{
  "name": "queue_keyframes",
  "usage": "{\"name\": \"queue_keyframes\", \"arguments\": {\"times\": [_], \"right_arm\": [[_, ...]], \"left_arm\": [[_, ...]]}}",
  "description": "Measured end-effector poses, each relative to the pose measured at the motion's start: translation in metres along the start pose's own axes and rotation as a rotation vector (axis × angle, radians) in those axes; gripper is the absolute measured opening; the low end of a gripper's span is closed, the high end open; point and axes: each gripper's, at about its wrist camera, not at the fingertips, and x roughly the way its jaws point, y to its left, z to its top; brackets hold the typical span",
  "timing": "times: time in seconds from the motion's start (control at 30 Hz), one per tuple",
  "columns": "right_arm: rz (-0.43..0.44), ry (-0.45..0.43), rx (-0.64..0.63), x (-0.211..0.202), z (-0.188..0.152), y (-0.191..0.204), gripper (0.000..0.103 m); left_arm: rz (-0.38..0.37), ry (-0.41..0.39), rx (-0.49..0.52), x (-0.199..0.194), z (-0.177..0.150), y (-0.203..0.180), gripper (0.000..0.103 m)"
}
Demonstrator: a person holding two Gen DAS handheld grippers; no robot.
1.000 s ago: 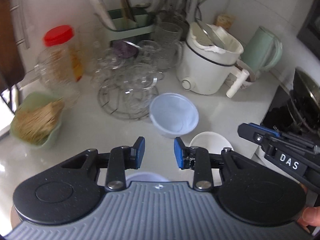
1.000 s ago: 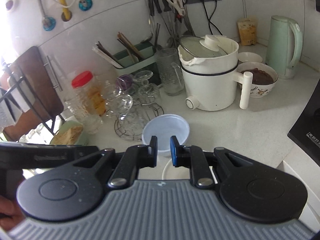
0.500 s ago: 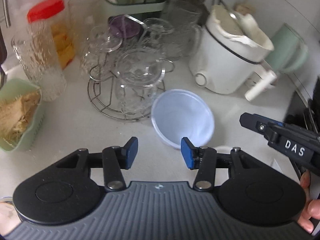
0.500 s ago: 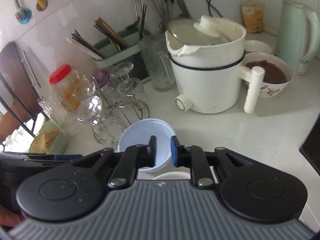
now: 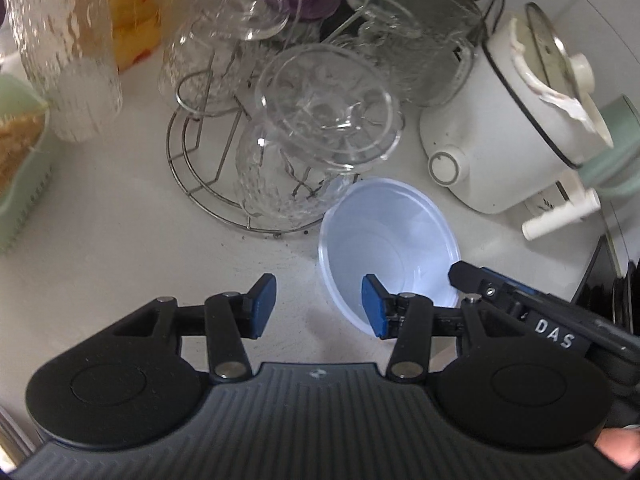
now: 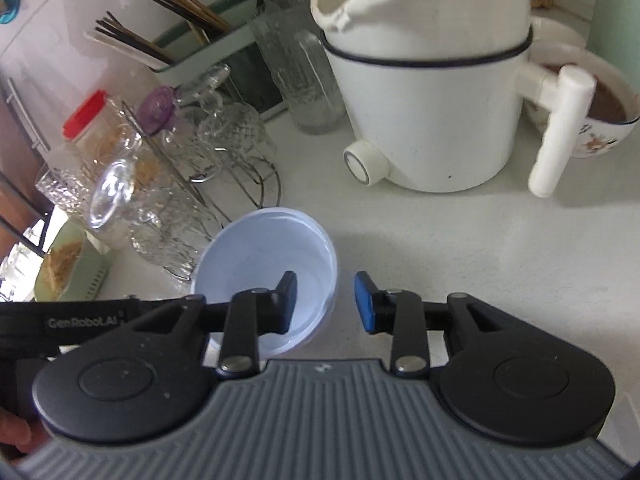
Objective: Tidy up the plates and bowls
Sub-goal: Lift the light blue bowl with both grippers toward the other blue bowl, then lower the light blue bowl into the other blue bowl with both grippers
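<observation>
Grippers frame our pale blue bowl [image 5: 388, 240] at centre frame, beside the wire rack [image 5: 208, 168]. Left gripper [image 5: 319, 306] and right gripper [image 6: 326, 302] are spread, straddling opposite rims, nothing clamped. We judge closing comes next.

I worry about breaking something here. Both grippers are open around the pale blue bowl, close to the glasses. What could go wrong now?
1. The pale blue bowl sits right against the wire rack of glassware; a push from the left gripper could shove it into the glasses.
2. Both grippers straddle opposite sides of the rim. If the right gripper closes too, the thin-looking bowl may squash or be pulled two ways.
3. The two grippers are close and might collide.
</observation>
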Motion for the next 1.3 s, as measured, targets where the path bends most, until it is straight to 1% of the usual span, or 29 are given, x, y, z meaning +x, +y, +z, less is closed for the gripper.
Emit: {"name": "queue_keyframes", "arguments": {"times": [0.13,0.2,0.23,0.27,0.3,0.37,0.4,0.53,0.6,0.7,0.93,1.13,1.2,1.3], "right_arm": [[0.014,0.017,0.018,0.016,0.001,-0.008,0.035],[0.015,0.026,0.023,0.022,0.001,-0.010,0.035],[0.024,0.025,0.025,0.025,0.001,-0.012,0.034],[0.034,0.026,0.024,0.027,0.000,-0.013,0.030],[0.038,0.030,0.025,0.029,0.000,-0.013,0.024],[0.056,0.030,0.030,0.032,0.001,-0.013,0.022],[0.061,0.028,0.028,0.032,0.000,-0.012,0.017],[0.054,0.009,0.022,0.029,0.002,-0.009,0.016],[0.050,-0.002,0.027,0.019,0.003,-0.008,0.016],[0.042,-0.037,0.024,0.000,0.006,-0.003,0.016],[0.019,-0.096,0.056,-0.041,0.003,0.005,0.016],[0.013,-0.116,0.120,-0.073,-0.004,0.013,0.016],[0.018,-0.123,0.137,-0.081,-0.007,0.016,0.016],[0.020,-0.140,0.152,-0.090,-0.013,0.020,0.016]], "left_arm": [[-0.013,0.011,-0.033,0.011,0.003,0.002,0.052],[-0.017,0.010,-0.022,0.015,0.003,-0.001,0.046],[-0.007,0.005,-0.016,0.017,0.004,-0.002,0.039],[0.016,-0.008,-0.009,0.017,0.003,-0.005,0.033],[0.024,-0.018,0.006,0.018,0.003,-0.008,0.031],[0.006,-0.027,0.019,0.019,0.003,-0.011,0.028],[-0.015,-0.022,0.019,0.020,0.004,-0.011,0.028],[-0.024,-0.022,0.040,0.016,0.004,-0.016,0.028],[-0.044,-0.020,0.030,0.010,0.005,-0.018,0.028],[-0.072,-0.027,0.036,-0.008,0.006,-0.020,0.028],[-0.113,-0.055,0.096,-0.048,0.006,-0.033,0.028],[-0.146,-0.068,0.124,-0.086,0.005,-0.040,0.028],[-0.145,-0.070,0.133,-0.097,0.004,-0.042,0.028],[-0.149,-0.098,0.150,-0.115,0.000,-0.045,0.028]]}}
